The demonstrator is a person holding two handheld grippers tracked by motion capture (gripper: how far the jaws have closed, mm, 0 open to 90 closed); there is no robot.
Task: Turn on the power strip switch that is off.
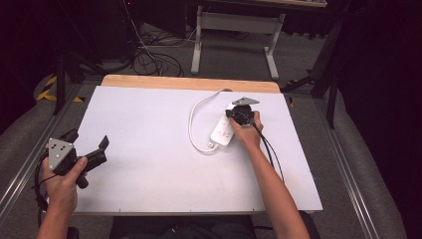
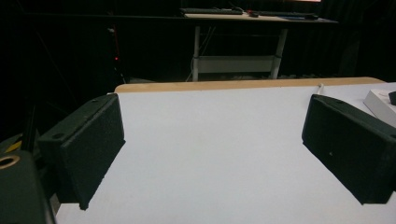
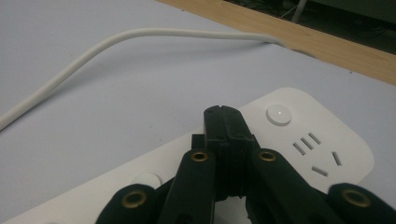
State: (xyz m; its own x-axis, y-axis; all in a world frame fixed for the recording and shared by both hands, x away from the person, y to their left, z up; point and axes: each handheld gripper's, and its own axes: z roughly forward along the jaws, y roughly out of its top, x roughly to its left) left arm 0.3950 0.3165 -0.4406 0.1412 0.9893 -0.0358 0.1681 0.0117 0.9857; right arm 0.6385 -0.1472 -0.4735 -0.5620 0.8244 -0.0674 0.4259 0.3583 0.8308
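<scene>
A white power strip (image 1: 222,132) lies right of the table's middle, and its white cord (image 1: 193,117) loops to the left and back toward the far edge. My right gripper (image 1: 234,114) hangs just over the strip, jaws shut with nothing between them. In the right gripper view the shut tips (image 3: 227,122) sit above the strip (image 3: 299,140), close to its round button (image 3: 278,115) and a socket (image 3: 316,154). My left gripper (image 1: 89,142) rests at the table's near left, open and empty, its pads (image 2: 88,147) spread wide over the bare sheet.
A white sheet (image 1: 149,149) covers the table, with a wooden strip (image 1: 189,82) showing along the far edge. Beyond stand a desk frame (image 1: 234,30) and floor cables (image 1: 149,55). Metal rails (image 1: 343,164) run along both sides.
</scene>
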